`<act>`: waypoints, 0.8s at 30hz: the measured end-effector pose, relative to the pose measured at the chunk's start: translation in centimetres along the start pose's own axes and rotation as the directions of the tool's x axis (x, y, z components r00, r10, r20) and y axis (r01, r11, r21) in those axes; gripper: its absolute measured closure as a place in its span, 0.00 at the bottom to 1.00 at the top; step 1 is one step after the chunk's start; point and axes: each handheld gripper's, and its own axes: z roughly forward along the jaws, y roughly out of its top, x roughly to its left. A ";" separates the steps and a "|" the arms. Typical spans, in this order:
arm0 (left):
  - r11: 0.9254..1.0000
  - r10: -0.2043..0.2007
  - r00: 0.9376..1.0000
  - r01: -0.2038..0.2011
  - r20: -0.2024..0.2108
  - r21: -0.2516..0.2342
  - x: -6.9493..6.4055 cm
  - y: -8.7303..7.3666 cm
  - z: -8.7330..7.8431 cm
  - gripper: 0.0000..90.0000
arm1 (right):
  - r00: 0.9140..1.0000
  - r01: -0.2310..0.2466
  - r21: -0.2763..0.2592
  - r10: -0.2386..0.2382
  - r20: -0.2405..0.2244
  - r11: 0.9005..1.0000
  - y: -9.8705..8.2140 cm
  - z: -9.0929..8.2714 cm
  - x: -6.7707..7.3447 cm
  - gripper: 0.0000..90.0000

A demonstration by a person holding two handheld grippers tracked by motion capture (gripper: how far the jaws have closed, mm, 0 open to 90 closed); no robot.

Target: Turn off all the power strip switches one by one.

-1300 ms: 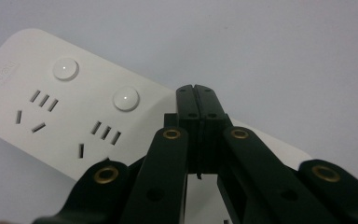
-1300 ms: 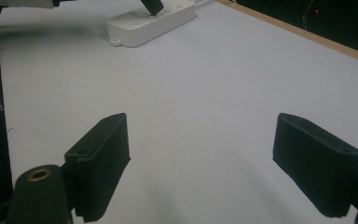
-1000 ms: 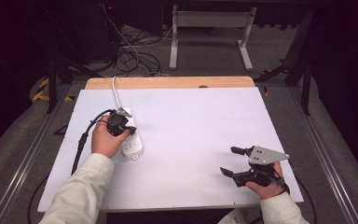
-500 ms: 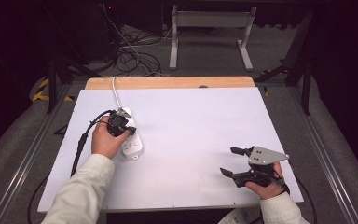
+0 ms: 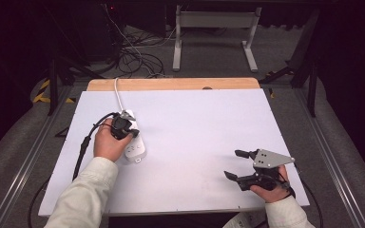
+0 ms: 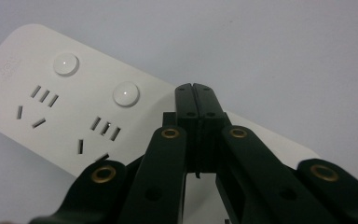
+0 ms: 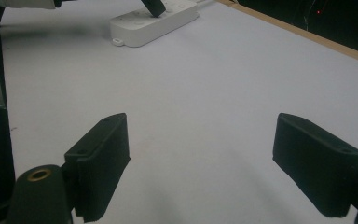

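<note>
**Inspector:** Location of the item?

**Assistant:** The white plastic power strip [image 5: 134, 142] lies flat on the white-topped table [image 5: 204, 128], at its left side. Its white cord [image 5: 118, 95] runs off toward the far edge.

**Inspector:** Left gripper [image 6: 197, 93]?

**Assistant:** Its fingers [image 6: 185, 100] are clenched together, gripping nothing, tips poised over the strip just beside the second round button [image 6: 125, 93]. Whether they touch the casing I cannot tell.

**Inspector:** Right gripper [image 5: 237, 165]?

**Assistant:** Fingers released, spread wide, empty, low over bare table near the right front, well apart from the strip.

**Inspector:** Handling assessment?

**Assistant:** By judgement: a rigid, light, smooth shell, likely to slide when pushed and to pivot against its cord. Take hold across the long sides near the middle, clear of the sockets [image 6: 104, 128]. The buttons should need only a tip press.
</note>
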 end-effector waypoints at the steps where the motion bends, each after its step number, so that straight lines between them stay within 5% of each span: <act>1: 1.000 0.000 1.000 0.000 0.002 0.000 0.0 0.0 0.0 1.00 | 1.000 0.002 0.001 -0.002 0.001 1.000 0.0 0.0 0.0 0.21; 12: 1.000 -0.004 1.000 0.004 -0.013 -0.019 0.1 0.0 -0.4 1.00 | 1.000 0.001 -0.004 -0.001 0.001 1.000 0.0 -0.1 0.0 0.21; 16: 0.991 -0.043 0.999 0.042 -0.005 -0.130 0.6 0.5 -1.9 1.00 | 1.000 -0.005 -0.003 0.005 0.003 1.000 -0.1 0.0 -0.1 0.21; 24: 0.993 -0.035 0.999 0.030 -0.042 -0.113 1.7 0.7 -2.2 1.00 | 1.000 -0.008 0.002 0.008 0.001 1.000 -0.1 0.2 -0.2 0.21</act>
